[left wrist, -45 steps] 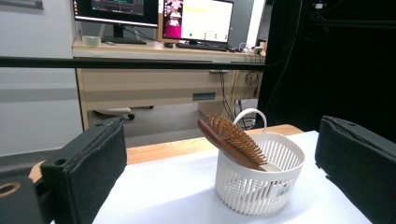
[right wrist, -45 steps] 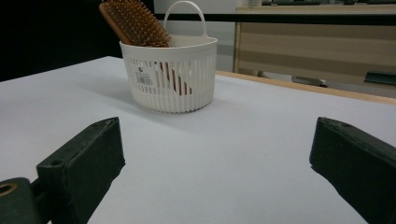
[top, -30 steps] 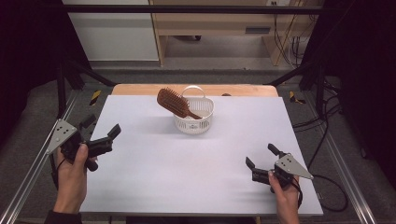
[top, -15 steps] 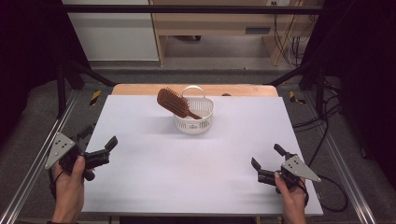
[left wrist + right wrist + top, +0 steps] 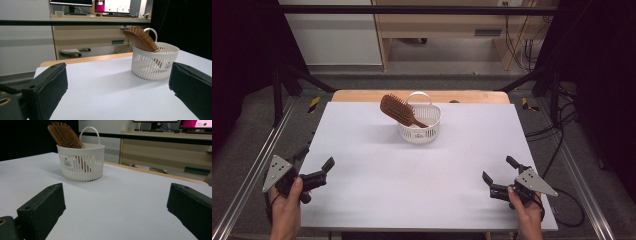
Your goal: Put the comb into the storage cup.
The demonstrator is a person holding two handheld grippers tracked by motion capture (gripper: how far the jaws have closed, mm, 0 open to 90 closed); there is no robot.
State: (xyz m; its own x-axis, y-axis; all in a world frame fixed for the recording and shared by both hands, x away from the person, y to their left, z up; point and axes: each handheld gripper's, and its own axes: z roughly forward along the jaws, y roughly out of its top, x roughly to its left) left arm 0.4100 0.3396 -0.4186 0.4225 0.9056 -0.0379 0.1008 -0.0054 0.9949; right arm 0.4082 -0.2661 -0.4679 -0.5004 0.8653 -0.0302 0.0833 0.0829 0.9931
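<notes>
Two black two-jaw grippers are being held by a person's hands at the near edge of a white table [image 5: 422,200]. The left gripper [image 5: 316,169] is being held with its jaws spread wide and nothing between them; the same wide gap is seen in the left gripper view [image 5: 117,82]. The right gripper [image 5: 498,171] is likewise being held spread and empty, as seen in the right gripper view [image 5: 115,202]. Both are well apart from a round white plastic basket with slotted walls and a loop handle [image 5: 420,127], which is standing near the far edge of the table. The left gripper is being kept to the near left of the basket, the right gripper to its near right.

A brown wooden paddle hairbrush with pale bristles [image 5: 398,109] is being propped in the basket, handle down inside, head leaning out over the basket's left rim.

A risk is being judged here: the basket looks light and the brush is resting tilted, so the basket could be tipped or slid if the brush head is pulled sideways by one gripper while the basket is not being steadied by the other. The brush could also be dropped if it is pinched across its bristles.
</notes>
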